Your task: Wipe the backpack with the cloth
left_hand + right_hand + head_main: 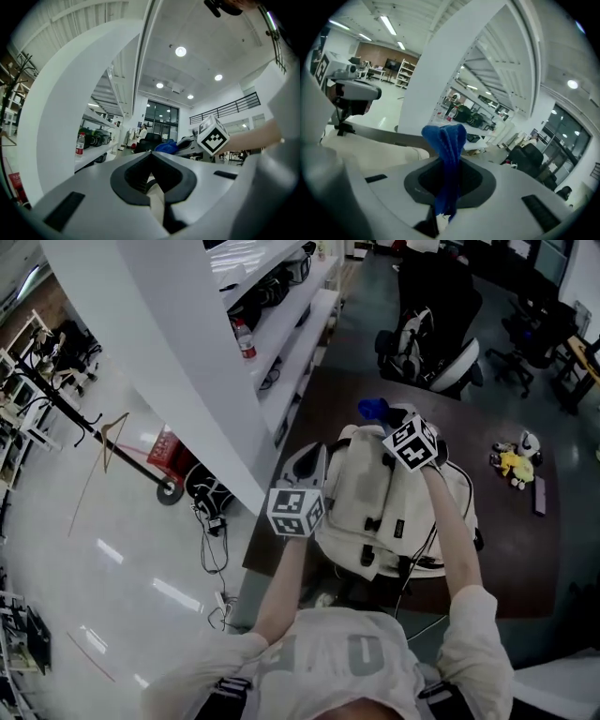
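Person's shirt [337,662] fills bottom centre of head view, both arms reaching up-frame. Dark table [534,549] beyond. Cream backpack [366,493] lies on it, centre frame. Left gripper [152,180] at backpack's left edge, jaws pinched on a cream strip of it. Right gripper [449,161] over backpack's upper right, jaws clamped on blue cloth [446,138], folds poking past the tips.

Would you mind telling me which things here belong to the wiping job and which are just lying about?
In the job: backpack, cloth.
Lying about: plush toys, bottle, chair.
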Motion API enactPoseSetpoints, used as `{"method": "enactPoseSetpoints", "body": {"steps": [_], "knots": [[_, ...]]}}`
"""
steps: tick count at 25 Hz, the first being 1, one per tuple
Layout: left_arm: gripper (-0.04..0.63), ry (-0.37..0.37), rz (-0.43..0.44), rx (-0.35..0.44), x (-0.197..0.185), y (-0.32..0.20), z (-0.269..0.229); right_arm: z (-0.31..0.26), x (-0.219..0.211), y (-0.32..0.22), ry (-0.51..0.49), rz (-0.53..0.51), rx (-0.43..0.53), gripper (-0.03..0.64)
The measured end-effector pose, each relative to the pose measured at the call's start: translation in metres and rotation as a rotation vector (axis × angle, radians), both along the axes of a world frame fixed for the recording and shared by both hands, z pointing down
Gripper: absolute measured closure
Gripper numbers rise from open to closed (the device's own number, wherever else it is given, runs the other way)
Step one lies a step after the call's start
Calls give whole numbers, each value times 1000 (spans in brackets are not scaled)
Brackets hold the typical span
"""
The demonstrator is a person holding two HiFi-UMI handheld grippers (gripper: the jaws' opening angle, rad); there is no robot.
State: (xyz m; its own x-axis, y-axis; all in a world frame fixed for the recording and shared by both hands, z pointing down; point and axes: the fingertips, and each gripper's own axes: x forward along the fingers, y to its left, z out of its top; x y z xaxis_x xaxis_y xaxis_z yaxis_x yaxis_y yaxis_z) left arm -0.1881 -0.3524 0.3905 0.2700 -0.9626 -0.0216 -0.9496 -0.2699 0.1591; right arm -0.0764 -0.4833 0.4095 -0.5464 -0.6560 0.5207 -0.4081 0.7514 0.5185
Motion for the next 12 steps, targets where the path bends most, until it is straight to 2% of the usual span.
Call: {"method": "enactPoseSetpoints", "body": {"steps": [5, 12], "knots": [[592, -35, 21, -22, 8, -22, 10, 46, -14, -25, 203, -154, -87, 575], [592, -19, 6, -66, 0, -31, 27, 89, -28, -27, 401, -314, -160, 575]]}}
